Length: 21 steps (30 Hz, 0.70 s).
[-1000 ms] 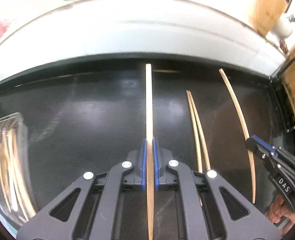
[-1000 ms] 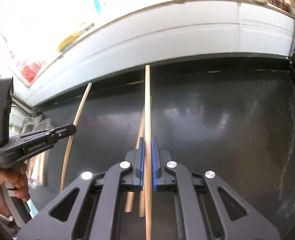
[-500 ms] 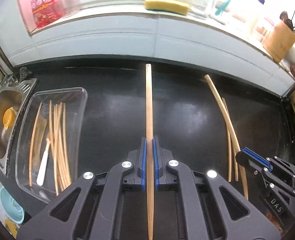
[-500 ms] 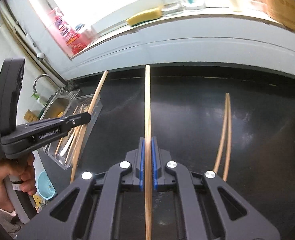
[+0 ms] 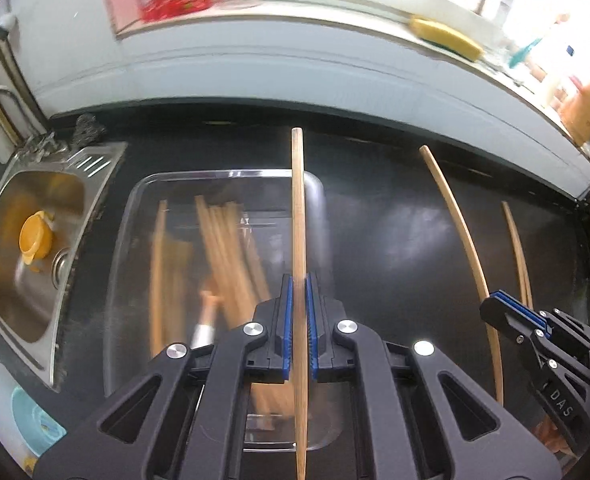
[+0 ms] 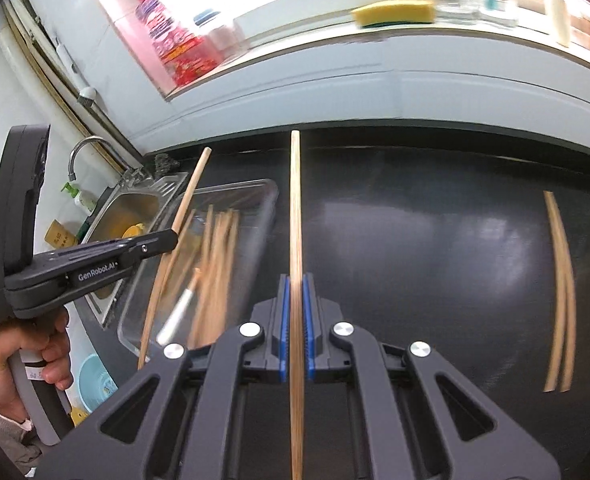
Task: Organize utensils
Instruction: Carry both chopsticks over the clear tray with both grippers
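My left gripper (image 5: pixel 299 280) is shut on a wooden chopstick (image 5: pixel 297 200) and holds it above the right side of a clear plastic tray (image 5: pixel 135 208) that holds several chopsticks. My right gripper (image 6: pixel 296 280) is shut on another chopstick (image 6: pixel 295 200), held over the black counter just right of the tray (image 6: pixel 269 200). The right gripper with its chopstick also shows in the left wrist view (image 5: pixel 499 304). The left gripper shows in the right wrist view (image 6: pixel 167 240). Two loose chopsticks (image 6: pixel 561 288) lie on the counter at the right.
A steel sink (image 5: pixel 27 216) with an orange cup (image 5: pixel 35 236) sits left of the tray. A white wall and a sill with a yellow sponge (image 6: pixel 393 12) run along the back. A light blue bowl (image 6: pixel 95 384) sits below the counter's left edge.
Both grippers have swung left with their chopsticks. The tray has come under the left gripper, and the loose pair on the counter has shifted toward the right of both views.
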Each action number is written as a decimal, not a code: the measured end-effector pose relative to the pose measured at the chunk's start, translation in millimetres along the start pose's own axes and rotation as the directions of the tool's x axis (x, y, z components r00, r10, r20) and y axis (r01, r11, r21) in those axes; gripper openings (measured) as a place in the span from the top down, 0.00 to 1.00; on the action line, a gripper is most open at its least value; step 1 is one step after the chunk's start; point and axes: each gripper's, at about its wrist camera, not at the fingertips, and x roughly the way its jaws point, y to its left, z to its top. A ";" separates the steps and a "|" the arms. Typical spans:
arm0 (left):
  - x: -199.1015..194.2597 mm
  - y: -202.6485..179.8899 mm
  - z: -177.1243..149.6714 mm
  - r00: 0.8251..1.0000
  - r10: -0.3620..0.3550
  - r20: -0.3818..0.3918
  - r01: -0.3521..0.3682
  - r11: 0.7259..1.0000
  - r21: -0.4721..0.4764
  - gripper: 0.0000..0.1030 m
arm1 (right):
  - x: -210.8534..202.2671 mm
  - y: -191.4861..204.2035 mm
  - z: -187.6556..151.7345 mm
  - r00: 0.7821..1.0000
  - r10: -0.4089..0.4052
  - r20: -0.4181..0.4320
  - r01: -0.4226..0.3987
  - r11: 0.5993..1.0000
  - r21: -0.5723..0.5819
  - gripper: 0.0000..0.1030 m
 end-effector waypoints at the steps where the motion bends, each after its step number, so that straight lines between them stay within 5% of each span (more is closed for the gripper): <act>1: 2.2 13.2 -0.3 1.000 -0.004 -0.005 0.004 1.000 -0.002 0.94 | 7.7 12.4 -0.6 1.000 -0.001 -0.004 0.001 1.000 -0.003 0.93; 8: 5.9 72.0 4.1 1.000 -0.019 -0.013 0.019 1.000 0.012 0.94 | 41.8 75.2 3.9 1.000 -0.017 0.000 0.017 1.000 -0.020 0.93; 21: 13.7 104.9 8.9 0.996 -0.087 -0.022 0.087 0.996 0.014 0.94 | 71.8 119.7 7.7 0.997 -0.072 -0.025 0.071 0.997 -0.041 0.93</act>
